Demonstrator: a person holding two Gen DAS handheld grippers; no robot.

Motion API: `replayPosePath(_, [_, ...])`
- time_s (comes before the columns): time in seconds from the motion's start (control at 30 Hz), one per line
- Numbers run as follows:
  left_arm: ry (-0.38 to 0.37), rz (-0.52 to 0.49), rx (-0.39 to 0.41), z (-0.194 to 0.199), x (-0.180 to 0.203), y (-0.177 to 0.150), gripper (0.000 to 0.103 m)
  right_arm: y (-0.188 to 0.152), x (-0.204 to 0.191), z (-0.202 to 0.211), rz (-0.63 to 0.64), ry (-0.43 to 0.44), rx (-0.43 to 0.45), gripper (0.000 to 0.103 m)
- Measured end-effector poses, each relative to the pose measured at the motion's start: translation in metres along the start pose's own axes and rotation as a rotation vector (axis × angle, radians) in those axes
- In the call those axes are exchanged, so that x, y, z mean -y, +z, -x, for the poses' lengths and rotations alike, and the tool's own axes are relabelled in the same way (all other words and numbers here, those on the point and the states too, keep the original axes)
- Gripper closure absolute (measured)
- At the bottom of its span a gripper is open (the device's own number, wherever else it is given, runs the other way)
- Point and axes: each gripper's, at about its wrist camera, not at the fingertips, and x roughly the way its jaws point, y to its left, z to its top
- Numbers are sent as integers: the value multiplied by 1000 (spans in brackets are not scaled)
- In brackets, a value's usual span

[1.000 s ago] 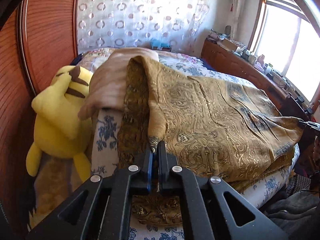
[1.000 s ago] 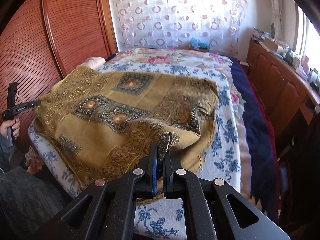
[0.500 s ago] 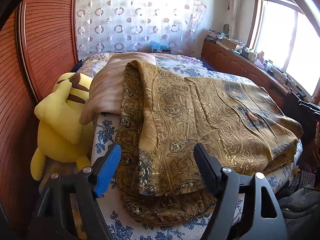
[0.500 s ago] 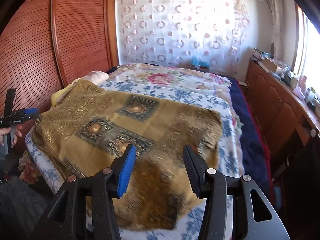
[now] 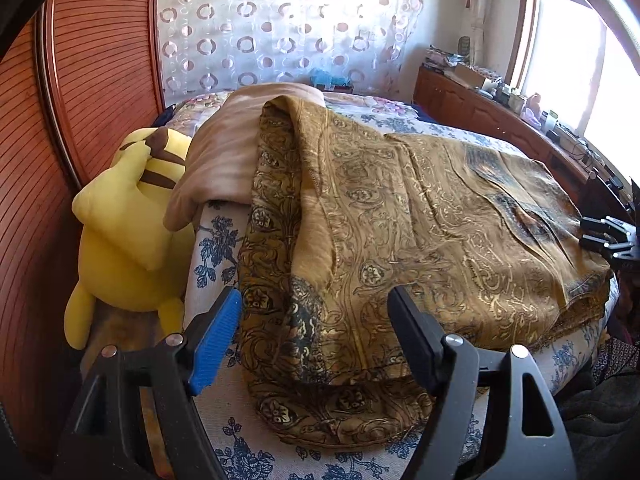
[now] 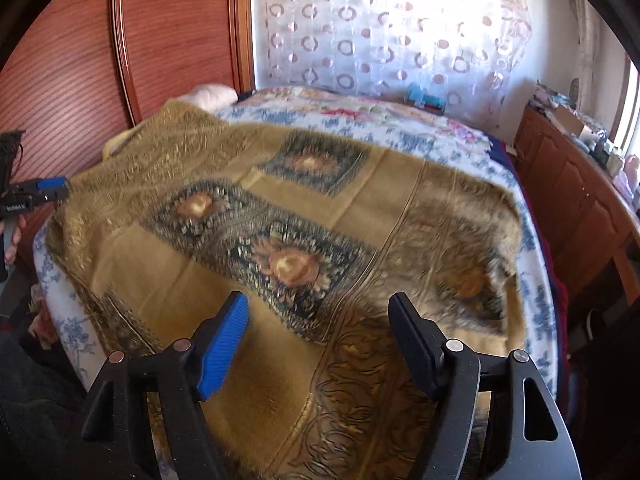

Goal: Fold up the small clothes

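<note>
A gold paisley shawl [image 5: 420, 232] lies folded across the near half of the bed [image 5: 224, 420], its doubled edge running along the bed's near edge and one rounded corner hanging toward the near left corner. At the bed's left edge a yellow plush toy [image 5: 120, 232] and a tan pillow [image 5: 224, 160] crowd against the wooden wardrobe [image 5: 100, 60]. The far half of the floral bedspread [image 6: 360, 116] lies bare up to the circle-patterned curtain [image 6: 380, 32]; a wooden dresser [image 6: 580, 200] runs close along the right edge.

The left tool [image 5: 316, 328] stands wide apart above the shawl's near corner, clamping nothing. The right tool [image 6: 320, 324] is spreading its jaws over the shawl's patterned middle, the cloth below them and free of the pads.
</note>
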Motion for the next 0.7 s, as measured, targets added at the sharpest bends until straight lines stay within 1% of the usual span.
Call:
replayPosePath(0.23, [9,33,-14,-7,-9,-4,27,-2,-2,-27,-26,-14,-56,28])
replayPosePath(0.37, [16,44,-23,-11,-13,-5,27,-6,-4,-27,-36,-32,-31,25])
replayPosePath(0.47, [10,62,-29,-13,-17,-7,27,-10,-6,-29,-46,-46,-7,21])
replayPosePath(0.57, [-7,97,-38,-17,-23,-10,27,-13,-7,-29,-51,-54,-6,19])
replayPosePath(0.7, [1,117,-41,-19,-28,-11,27,-17,-7,-27,-53,-54,-6,17])
